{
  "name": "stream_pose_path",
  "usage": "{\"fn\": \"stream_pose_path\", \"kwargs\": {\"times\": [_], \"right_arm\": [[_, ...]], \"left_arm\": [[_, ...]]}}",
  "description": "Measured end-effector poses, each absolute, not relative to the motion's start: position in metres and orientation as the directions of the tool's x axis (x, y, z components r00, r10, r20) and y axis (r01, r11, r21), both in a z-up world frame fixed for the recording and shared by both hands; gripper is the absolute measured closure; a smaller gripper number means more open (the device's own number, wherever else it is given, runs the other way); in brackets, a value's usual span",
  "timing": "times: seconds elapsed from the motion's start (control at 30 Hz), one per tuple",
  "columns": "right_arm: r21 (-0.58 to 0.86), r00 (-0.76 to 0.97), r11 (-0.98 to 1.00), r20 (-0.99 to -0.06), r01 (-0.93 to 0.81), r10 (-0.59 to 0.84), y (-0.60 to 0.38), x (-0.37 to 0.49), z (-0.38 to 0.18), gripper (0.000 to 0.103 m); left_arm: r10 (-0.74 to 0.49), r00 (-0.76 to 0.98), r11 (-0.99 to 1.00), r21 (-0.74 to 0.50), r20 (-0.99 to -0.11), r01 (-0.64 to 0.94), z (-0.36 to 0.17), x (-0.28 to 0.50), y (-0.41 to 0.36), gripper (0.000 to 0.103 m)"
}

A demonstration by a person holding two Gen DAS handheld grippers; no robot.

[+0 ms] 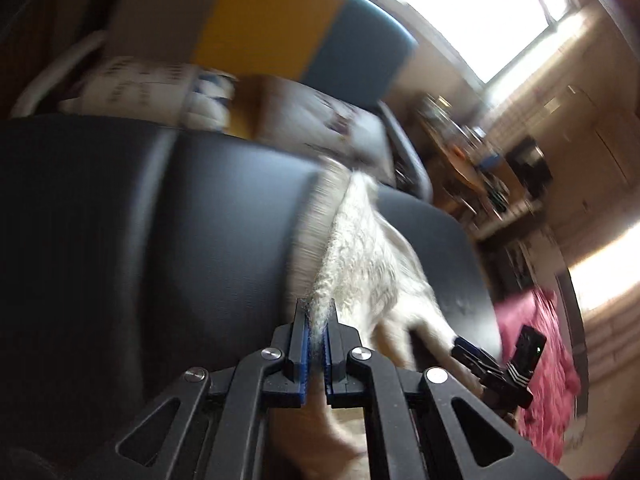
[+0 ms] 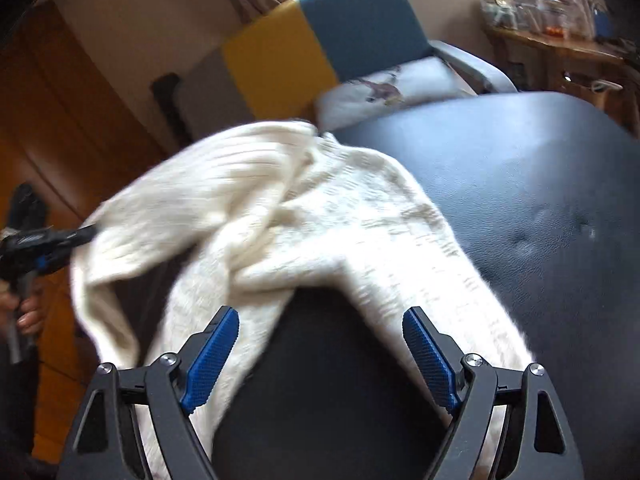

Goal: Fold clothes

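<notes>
A cream knitted sweater [image 2: 320, 216] lies crumpled on a black leather surface [image 2: 520, 184]. In the left wrist view my left gripper [image 1: 316, 308] is shut on an edge of the sweater [image 1: 360, 256], and the cloth stretches away from the blue pads. The same left gripper [image 2: 86, 234] shows at the left edge of the right wrist view, pulling a corner of the cloth sideways. My right gripper [image 2: 320, 320] stands open over the sweater's near part, with bare black leather between its blue pads [image 2: 212, 360]. It also appears at the lower right of the left wrist view, right gripper [image 1: 500, 348].
A chair with yellow and blue-green back panels [image 2: 320, 48] holds printed white pillows [image 2: 392, 84] behind the black surface. A cluttered wooden table [image 2: 560, 52] stands at the right. A pink-red cloth [image 1: 540, 368] lies on the floor. A wooden wall [image 2: 60, 120] is at the left.
</notes>
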State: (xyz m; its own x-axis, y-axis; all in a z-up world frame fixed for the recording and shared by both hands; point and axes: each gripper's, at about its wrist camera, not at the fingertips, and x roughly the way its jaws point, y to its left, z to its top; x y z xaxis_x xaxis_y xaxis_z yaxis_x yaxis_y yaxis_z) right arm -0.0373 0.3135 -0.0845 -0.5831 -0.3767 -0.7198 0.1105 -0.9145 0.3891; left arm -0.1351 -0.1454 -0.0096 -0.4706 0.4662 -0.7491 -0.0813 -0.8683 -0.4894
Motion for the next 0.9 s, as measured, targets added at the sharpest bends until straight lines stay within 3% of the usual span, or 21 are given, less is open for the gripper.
{"fn": "stream_pose_path", "kwargs": {"times": [0.27,0.47,0.63,0.67,0.77,0.8,0.9], "right_arm": [[0.188,-0.481,-0.982,-0.862,-0.012,-0.159,0.322,-0.101,-0.128,0.018],[0.051,-0.459,-0.999,-0.887,-0.011,-0.04,0.331,-0.123,-0.137,0.017],[0.042,-0.488,-0.999,-0.872,0.02,-0.047,0.329,-0.119,-0.119,0.016],[0.069,-0.504,-0.996,-0.859,0.054,-0.087,0.326,-0.111,-0.111,0.016],[0.168,-0.508,-0.967,-0.826,0.19,-0.244,0.307,-0.085,-0.095,0.018],[0.199,-0.488,-0.951,-0.822,0.237,-0.293,0.298,-0.076,-0.094,0.024],[0.279,-0.405,-0.912,-0.828,0.299,-0.387,0.269,-0.058,-0.108,0.057]], "left_arm": [[0.246,-0.474,-0.909,-0.371,-0.845,0.189,-0.076,-0.126,-0.254,0.099],[0.086,-0.41,-0.903,-0.246,-0.908,0.353,-0.11,-0.136,-0.296,0.094],[0.052,-0.463,-0.851,-0.282,-0.885,0.443,-0.087,-0.103,-0.321,0.09],[0.094,-0.493,-0.84,-0.335,-0.865,0.428,-0.079,-0.092,-0.32,0.089],[0.38,-0.515,-0.772,-0.57,-0.769,0.281,-0.07,-0.062,-0.289,0.086],[0.463,-0.494,-0.747,-0.624,-0.736,0.231,-0.073,-0.055,-0.27,0.085],[0.635,-0.381,-0.691,-0.715,-0.671,0.107,-0.087,-0.04,-0.199,0.083]]}}
